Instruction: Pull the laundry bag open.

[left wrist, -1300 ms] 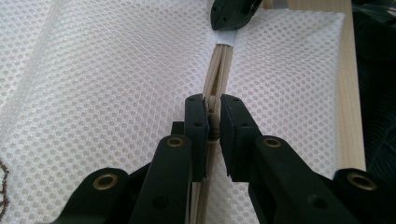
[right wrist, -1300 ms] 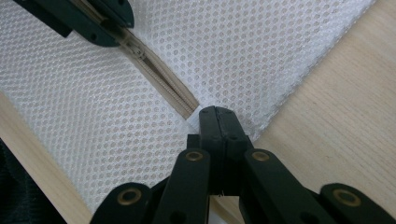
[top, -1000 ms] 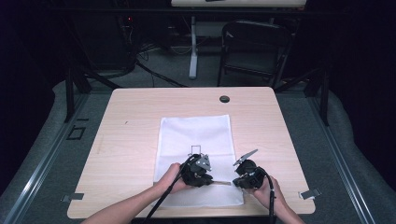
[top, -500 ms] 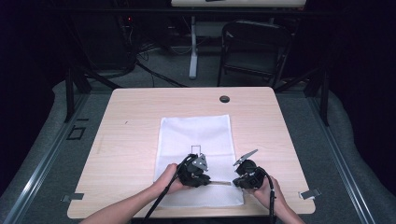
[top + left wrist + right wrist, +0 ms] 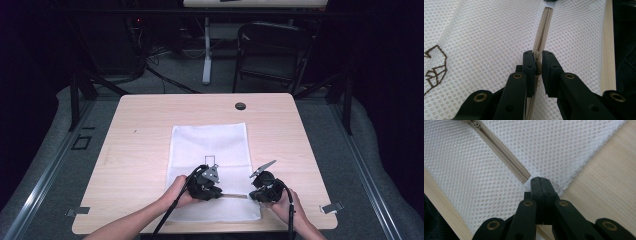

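The light wooden table (image 5: 150, 130) carries a white mesh bag (image 5: 210, 145), lying flat near the person's edge. A dark outlined mark is stitched on it (image 5: 434, 67); no readable words. The fabric is fine honeycomb netting with a beige zipper (image 5: 506, 157) running along its near end. The left gripper (image 5: 537, 66) has its jaws pinched on the zipper pull (image 5: 538, 63). The right gripper (image 5: 540, 186) has its jaws clamped tight on the bag's fabric at the zipper's end, by the corner.

White open-mesh cloth bag (image 5: 210, 150), probably nylon; matt pale wood-grain table (image 5: 145, 125).
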`<state>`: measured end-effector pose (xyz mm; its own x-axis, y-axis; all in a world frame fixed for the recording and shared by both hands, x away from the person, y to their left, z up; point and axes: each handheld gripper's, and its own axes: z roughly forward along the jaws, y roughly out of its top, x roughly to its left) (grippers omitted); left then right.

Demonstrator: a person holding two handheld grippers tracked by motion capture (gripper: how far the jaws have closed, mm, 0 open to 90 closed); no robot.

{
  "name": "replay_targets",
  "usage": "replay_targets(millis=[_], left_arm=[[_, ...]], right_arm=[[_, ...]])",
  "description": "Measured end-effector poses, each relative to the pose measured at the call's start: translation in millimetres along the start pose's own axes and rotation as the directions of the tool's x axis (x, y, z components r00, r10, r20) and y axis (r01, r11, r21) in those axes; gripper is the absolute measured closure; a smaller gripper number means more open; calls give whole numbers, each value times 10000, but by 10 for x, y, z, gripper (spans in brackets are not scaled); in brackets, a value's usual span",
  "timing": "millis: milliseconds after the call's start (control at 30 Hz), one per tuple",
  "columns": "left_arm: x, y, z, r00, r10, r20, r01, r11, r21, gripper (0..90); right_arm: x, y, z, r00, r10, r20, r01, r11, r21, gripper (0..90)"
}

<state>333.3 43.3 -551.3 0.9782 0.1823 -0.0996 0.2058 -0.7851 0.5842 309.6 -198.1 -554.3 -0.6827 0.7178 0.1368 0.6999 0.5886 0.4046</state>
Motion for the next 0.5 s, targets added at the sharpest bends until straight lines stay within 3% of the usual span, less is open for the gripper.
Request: replay_targets(millis=[500], left_arm=[[3,-63,-84,9999,-151,-9,151,9999,-17,822]], right_arm=[[-4,-1,0,10000,-44,12,44,10000,6,900]])
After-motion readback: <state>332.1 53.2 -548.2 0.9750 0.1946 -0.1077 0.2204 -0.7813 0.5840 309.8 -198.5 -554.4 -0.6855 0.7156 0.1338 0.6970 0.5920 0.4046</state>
